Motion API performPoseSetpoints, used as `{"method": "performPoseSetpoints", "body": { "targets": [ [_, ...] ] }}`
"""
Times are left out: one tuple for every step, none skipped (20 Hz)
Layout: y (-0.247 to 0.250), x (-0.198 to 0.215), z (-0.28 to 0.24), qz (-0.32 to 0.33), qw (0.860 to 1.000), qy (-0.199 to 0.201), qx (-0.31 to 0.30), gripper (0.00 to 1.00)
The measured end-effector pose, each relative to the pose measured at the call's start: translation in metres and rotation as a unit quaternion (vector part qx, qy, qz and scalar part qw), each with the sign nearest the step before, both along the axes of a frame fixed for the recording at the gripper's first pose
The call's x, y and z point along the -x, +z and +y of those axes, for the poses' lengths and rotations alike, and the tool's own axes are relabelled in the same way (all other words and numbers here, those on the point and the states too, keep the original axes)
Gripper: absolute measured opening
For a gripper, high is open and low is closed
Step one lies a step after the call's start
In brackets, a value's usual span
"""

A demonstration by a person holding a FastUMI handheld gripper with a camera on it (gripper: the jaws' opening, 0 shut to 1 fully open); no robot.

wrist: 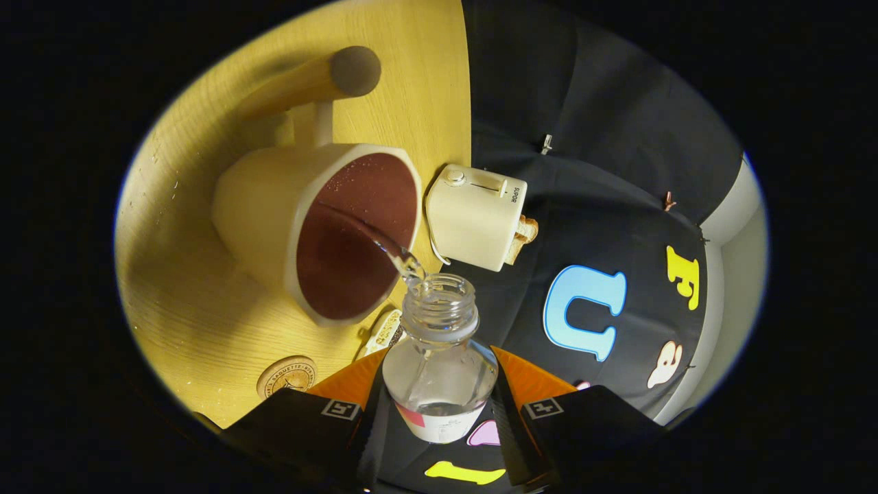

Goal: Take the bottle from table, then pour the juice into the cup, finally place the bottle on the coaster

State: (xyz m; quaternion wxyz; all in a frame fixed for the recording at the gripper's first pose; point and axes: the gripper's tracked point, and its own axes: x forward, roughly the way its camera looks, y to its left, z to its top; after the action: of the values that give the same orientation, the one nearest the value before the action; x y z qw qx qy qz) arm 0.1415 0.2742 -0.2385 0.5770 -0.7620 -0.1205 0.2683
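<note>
In the gripper view, the gripper (439,412) has its two fingers pressed against either side of the clear bottle (439,374), clamped low on its body near the label so that the neck stays free to pour. The bottle is tipped over, its open mouth just short of the cup's near rim, and a thin stream of clear liquid runs from the mouth into the cup (322,233). Taking the cup as the landmark: it is a cream mug with a dark inner wall standing on the wooden table (199,309), and the tilt of the whole view comes from the gripper being rolled for the pour. Just beside the cup, towards the booth wall, stands a small cream toaster (477,216) with bread in it. Near the cup's base, on the side towards the fingers, lies a round coaster (288,375), unoccupied and close by. Little liquid seems left in the bottle, so I judge the pour well advanced.
</note>
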Motion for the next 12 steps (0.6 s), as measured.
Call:
{"method": "performPoseSetpoints", "body": {
  "targets": [
    [0.0007,0.0004,0.001,-0.002,1.0,0.005,0.004,0.71],
    [0.0007,-0.0005,0.0012,-0.004,1.0,0.008,0.006,0.71],
    [0.0016,-0.0006,0.0004,-0.006,1.0,0.01,0.007,0.71],
    [0.0023,-0.0021,0.0009,-0.007,1.0,0.011,0.008,0.71],
    [0.0029,-0.0031,0.0001,-0.009,1.0,0.012,0.01,0.71],
    [0.0037,-0.0033,0.0003,-0.012,1.0,0.014,0.012,0.71],
    [0.004,-0.0033,-0.0003,-0.013,1.0,0.016,0.015,0.71],
    [0.004,-0.0045,-0.0007,-0.014,1.0,0.018,0.017,0.71],
    [0.005,-0.0035,-0.0004,-0.016,0.999,0.021,0.019,0.71],
    [0.0052,-0.0055,0.0012,-0.018,0.999,0.024,0.021,0.71],
    [0.005,-0.0057,0.0007,-0.019,0.999,0.026,0.023,0.71],
    [0.005,-0.0054,0.0003,-0.02,0.999,0.028,0.026,0.71]
  ]
}}
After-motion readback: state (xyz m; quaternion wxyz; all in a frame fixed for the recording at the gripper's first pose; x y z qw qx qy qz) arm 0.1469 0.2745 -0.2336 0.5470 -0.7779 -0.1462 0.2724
